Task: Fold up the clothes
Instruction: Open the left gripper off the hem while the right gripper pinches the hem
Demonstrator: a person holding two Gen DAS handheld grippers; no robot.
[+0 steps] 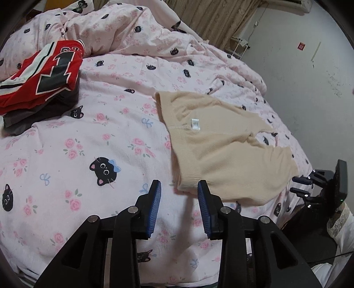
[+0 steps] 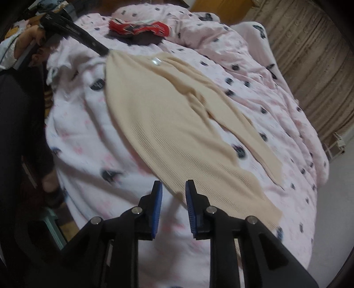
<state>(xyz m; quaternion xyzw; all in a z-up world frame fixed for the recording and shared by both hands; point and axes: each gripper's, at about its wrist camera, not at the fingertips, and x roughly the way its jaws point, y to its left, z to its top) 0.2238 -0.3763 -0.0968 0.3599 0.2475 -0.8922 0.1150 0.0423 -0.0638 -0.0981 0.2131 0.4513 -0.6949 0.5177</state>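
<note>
In the left wrist view, the left gripper point(image 1: 179, 188) is sitting at the bottom centre of the frame with its blue pads point(image 1: 154, 206) parted and nothing between them but bedding; it is released, gripping nothing. The near hem of the beige knit top point(image 1: 223, 146) is lying just beyond the right-hand pad, close to it, though contact cannot be made out. The top is spreading flat from the centre toward the right of the frame, a white label point(image 1: 195, 123) showing at its neckline. At the upper left, a folded red jersey point(image 1: 42, 73) is resting on a dark garment point(image 1: 44, 106). Everything is lying on a pink bedspread point(image 1: 93, 137) printed with roses and black cat faces. At the right edge, the right gripper point(image 1: 299, 186) is hovering beside the bed, seen side-on. A white wall point(image 1: 298, 66) and brownish curtains point(image 1: 216, 15) are filling the upper right.

In the right wrist view, blurred by motion, the right gripper point(image 2: 173, 188) is likewise standing apart and empty, its pads just above the top's point(image 2: 168, 124) ribbed lower edge. The left gripper point(image 2: 73, 28) is reaching in from the upper left, its tip at the garment's far corner. The red jersey point(image 2: 139, 27) is lying at the top centre, and the curtains point(image 2: 309, 55) are hanging at the right.
</note>
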